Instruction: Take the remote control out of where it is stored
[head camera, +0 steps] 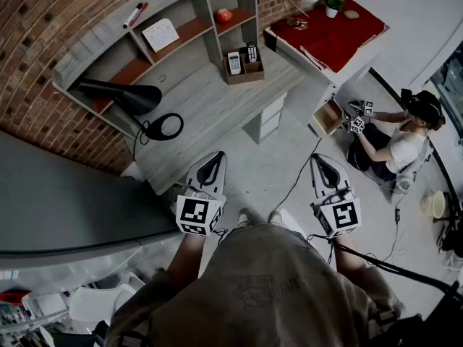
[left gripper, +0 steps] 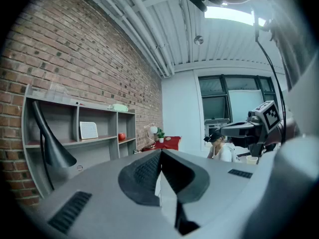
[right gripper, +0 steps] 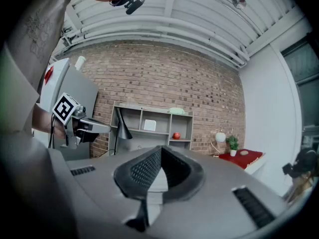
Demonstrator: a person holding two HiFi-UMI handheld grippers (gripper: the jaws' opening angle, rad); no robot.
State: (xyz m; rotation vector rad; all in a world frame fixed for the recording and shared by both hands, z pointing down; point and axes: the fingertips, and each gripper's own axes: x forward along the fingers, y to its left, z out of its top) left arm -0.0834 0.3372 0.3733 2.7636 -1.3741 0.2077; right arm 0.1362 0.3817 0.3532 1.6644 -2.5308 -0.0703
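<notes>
While both grippers are held low over the floor [head camera: 278, 161], well short of the desk's [head camera: 199, 118] front edge, nothing is gripped: the left gripper [head camera: 211, 166] is seen with its jaws pressed together and empty, and the right gripper [head camera: 324, 168] is closed on nothing likewise. The remote [head camera: 252, 52] is stood upright in a small open box [head camera: 244, 73], beside a white handset [head camera: 234, 62]. The box is set toward the desk's right end, at the foot of the shelves [head camera: 189, 29]. Bare desktop is left between box and front edge. A lamp [head camera: 124, 97] is placed at the left end, well apart from the box. A red table [head camera: 334, 36] is found past the right end, and a seated person [head camera: 394, 147] farther right.
</notes>
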